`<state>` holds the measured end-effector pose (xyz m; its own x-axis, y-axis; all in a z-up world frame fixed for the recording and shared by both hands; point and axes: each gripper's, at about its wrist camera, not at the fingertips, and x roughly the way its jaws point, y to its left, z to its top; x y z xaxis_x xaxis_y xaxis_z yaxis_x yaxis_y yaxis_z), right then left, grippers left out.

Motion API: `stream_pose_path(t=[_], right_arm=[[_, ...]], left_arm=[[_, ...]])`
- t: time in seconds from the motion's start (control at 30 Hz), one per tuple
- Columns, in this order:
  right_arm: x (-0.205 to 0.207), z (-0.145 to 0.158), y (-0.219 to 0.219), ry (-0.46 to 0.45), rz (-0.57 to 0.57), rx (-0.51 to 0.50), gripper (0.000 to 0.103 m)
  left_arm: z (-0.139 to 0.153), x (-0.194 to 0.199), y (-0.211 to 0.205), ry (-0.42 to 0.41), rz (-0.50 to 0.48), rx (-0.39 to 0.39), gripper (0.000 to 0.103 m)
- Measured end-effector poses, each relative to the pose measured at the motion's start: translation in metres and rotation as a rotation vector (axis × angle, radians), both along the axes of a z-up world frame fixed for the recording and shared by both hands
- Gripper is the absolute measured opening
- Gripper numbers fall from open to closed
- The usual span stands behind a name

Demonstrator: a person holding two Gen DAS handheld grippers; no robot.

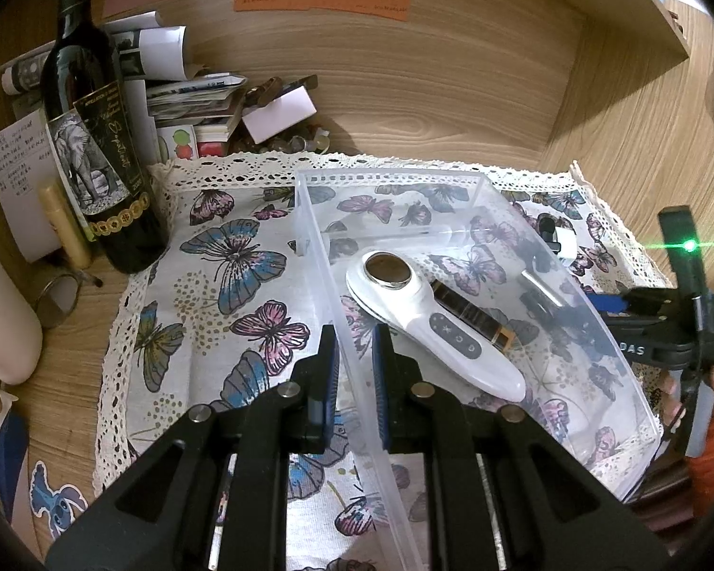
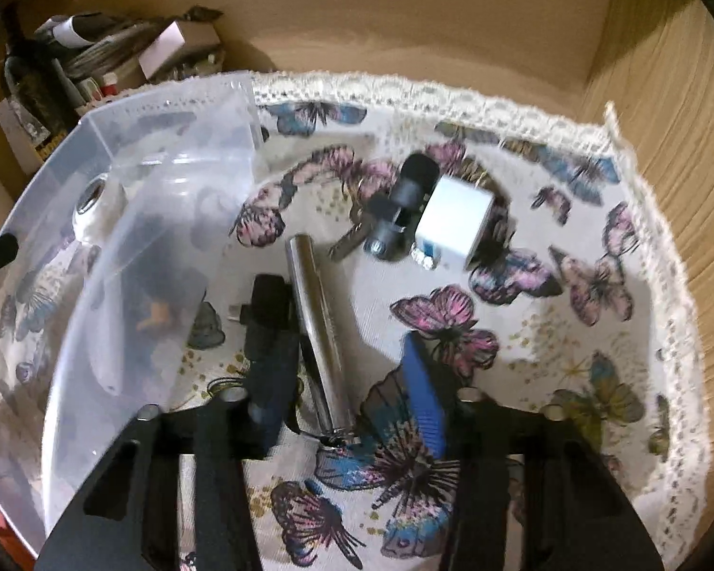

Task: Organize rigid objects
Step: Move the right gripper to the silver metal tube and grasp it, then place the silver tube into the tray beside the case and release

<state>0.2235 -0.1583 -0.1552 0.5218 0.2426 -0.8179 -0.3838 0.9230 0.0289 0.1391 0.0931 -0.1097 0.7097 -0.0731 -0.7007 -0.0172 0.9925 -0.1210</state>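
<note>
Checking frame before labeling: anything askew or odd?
Nothing damaged or spilled. The left hand-held gripper straddles the clear bin wall; the white handheld device lies on a dark tube inside.

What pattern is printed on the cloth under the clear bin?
Butterflies, blue and pink, on the white cloth with a lace edge; clearest in the left wrist view.

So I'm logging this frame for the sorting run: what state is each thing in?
clear bin: upright, open-topped, wall between the left tongs.
left tongs: straddling the bin wall.
right tongs: open around the metal tube.
metal tube: lying on the cloth, outside the bin.
white handheld device: lying in the bin.
white cube: on the cloth, outside.
wine bottle: standing upright.
</note>
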Motion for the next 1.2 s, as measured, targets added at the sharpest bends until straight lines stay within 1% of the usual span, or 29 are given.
stream_pose_path(t=[0.07,0.1,0.13,0.27,0.4,0.67,0.8,0.87,1.03,1.2], right_arm=[[-0.001,0.0,0.0,-0.014,-0.003,0.0,0.023],[-0.001,0.0,0.0,-0.013,0.0,0.005,0.015],[-0.002,0.001,-0.001,-0.016,-0.001,0.003,0.014],[-0.005,0.005,0.0,-0.044,-0.004,-0.009,0.014],[-0.01,0.021,-0.003,-0.079,-0.001,0.01,0.014],[-0.023,0.075,-0.002,-0.217,0.014,0.049,0.014],[-0.029,0.099,0.006,-0.28,0.03,0.054,0.014],[-0.034,0.112,0.011,-0.317,0.047,0.057,0.014],[-0.042,0.133,0.027,-0.364,0.1,0.085,0.014],[-0.048,0.14,0.05,-0.384,0.17,0.093,0.014]], left_arm=[[0.0,0.0,0.0,0.0,0.0,-0.001,0.013],[0.0,0.0,0.0,0.0,0.0,-0.001,0.013],[0.0,0.0,0.0,0.0,0.0,-0.001,0.013],[0.0,0.0,0.0,0.0,0.0,-0.002,0.013],[0.0,0.0,0.0,-0.001,0.0,-0.002,0.013],[0.0,0.0,0.0,-0.004,0.001,-0.005,0.013],[0.0,-0.001,0.002,-0.005,-0.001,-0.01,0.013],[0.001,-0.001,0.002,-0.006,-0.002,-0.01,0.013],[0.001,0.0,0.003,-0.004,-0.004,-0.009,0.013],[0.001,0.0,0.003,-0.005,-0.003,-0.009,0.013]])
